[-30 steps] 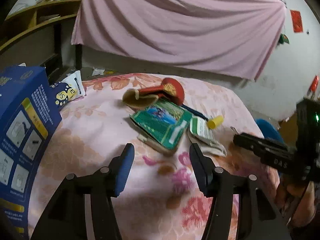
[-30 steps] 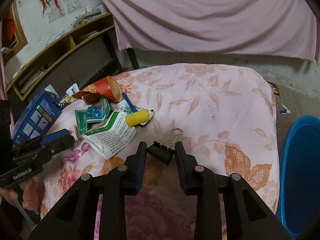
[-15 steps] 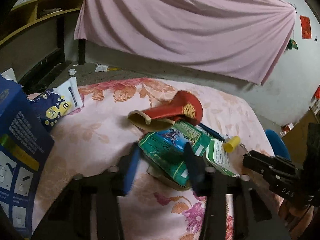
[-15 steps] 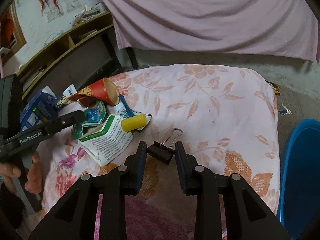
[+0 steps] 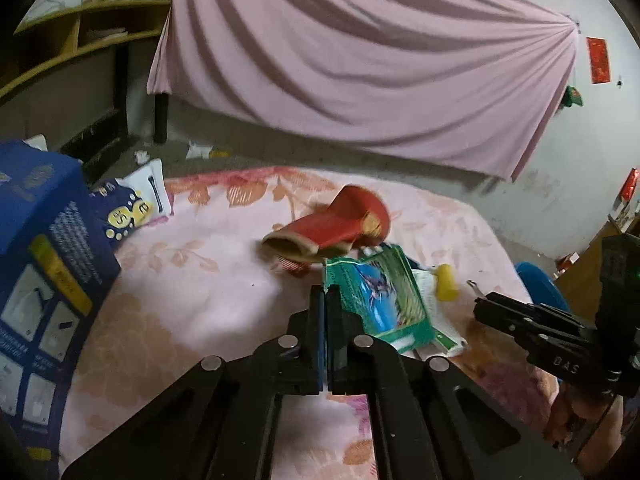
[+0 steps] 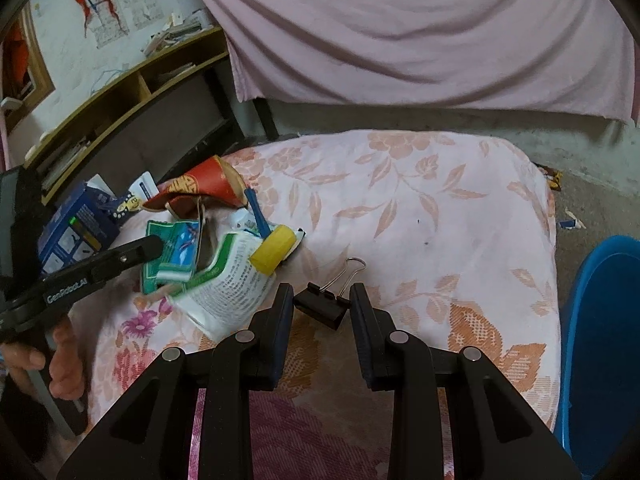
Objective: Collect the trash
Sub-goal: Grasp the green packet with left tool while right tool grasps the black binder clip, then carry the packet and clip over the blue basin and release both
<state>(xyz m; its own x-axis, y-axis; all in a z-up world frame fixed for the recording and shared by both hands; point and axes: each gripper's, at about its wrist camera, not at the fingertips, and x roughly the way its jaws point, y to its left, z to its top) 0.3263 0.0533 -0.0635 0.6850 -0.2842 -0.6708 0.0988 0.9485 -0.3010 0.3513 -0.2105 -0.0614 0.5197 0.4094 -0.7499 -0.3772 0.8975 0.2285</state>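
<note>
A floral pink cloth (image 6: 420, 208) covers the worktop, with a pink curtain (image 5: 360, 60) hung across the wall behind it. Nearest the right-wrist camera, the right tongs (image 6: 322, 300) stand partly apart with a black binder clip (image 6: 322, 310) between them; whether the pads press on the clip I cannot tell. Just left of the clip lies the trash heap: a white printed packet (image 6: 228, 292) touching a yellow cap (image 6: 274, 250), then a green wrapper (image 6: 172, 248) beyond the packet, and a crushed red paper cup (image 6: 208, 186) at the heap's far side. The left tongs (image 5: 325, 294) have just been closing and now sit clenched, pads together, with their tips at the green wrapper's (image 5: 380, 296) near left edge; whether any of it is pinched I cannot tell. A blue box (image 5: 36, 264) stands well left of the heap, with a blue-and-white pouch (image 5: 132, 204) behind it. Right of the clip, off the worktop's edge, is a blue bin (image 6: 600, 340).
</note>
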